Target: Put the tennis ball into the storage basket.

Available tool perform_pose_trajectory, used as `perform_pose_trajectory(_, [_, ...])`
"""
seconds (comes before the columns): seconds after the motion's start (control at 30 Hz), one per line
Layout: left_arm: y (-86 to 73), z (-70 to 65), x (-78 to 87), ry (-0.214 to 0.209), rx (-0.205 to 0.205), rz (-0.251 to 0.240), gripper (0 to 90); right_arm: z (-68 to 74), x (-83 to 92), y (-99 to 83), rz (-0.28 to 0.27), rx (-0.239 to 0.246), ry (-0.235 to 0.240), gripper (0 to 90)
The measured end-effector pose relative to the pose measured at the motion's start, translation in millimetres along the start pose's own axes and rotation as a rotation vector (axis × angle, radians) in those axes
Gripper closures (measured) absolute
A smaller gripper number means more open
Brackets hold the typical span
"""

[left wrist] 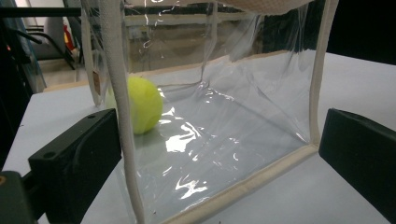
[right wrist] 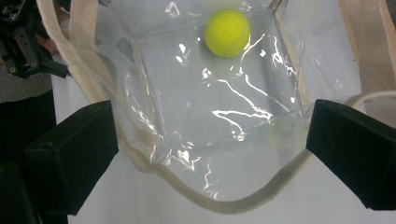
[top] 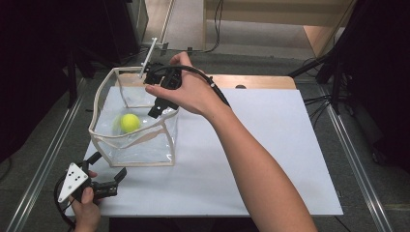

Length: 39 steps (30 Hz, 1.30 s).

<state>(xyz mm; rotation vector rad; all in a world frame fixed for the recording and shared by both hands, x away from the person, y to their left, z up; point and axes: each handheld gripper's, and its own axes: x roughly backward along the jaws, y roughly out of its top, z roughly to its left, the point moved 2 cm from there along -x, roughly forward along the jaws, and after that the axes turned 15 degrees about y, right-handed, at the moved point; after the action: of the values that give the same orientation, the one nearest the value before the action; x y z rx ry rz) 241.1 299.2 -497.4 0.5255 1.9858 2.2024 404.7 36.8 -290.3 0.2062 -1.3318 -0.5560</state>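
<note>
Tennis ball [top: 129, 123] is seen lying on the floor of the clear bag [top: 145, 145], toward its left wall; bag stands upright and open on the white table [top: 270, 159].

Risk, judged: the soft, cream-trimmed rim could be caught by a jaw and the bag tipped or dragged, so that the ball rolls.

Right gripper [top: 162, 94] is held over the far rim, pointed down into the bag, wrist bent, jaws spread wide and empty. Left gripper [top: 104, 181] is held low beside the near left corner, jaws likewise apart, nothing grasped
</note>
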Motion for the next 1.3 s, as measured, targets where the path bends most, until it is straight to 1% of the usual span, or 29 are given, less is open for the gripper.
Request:
perform_pose_trajectory(0.23, [-0.1, 0.0, -0.2, 0.003, 0.002, 0.0, 0.0, 0.5, 7.4, -12.1, -0.014, -0.01, -0.001, 0.8])
perform_pose_trajectory(0.57, [0.0, -0.2, -0.3, 0.003, -0.001, 0.001, 0.0, -0.6, 11.8, -27.2, -0.01, -0.02, -0.005, 0.7])
perform_pose_trajectory(1.03, [0.0, -0.7, -0.6, 0.003, -0.002, 0.002, 0.0, -3.4, 6.3, -46.7, 0.003, -0.041, -0.001, 0.0])
perform_pose_trajectory(1.23, [0.0, -0.7, -0.7, 0.002, -0.003, 0.002, 0.0, -5.0, 2.1, -54.3, 0.006, -0.039, 0.0, 0.0])
perform_pose_trajectory(1.3, [0.0, -0.9, -0.7, 0.002, -0.001, 0.001, 0.0, -5.1, 0.4, -56.9, 0.006, -0.047, 0.001, 0.0])
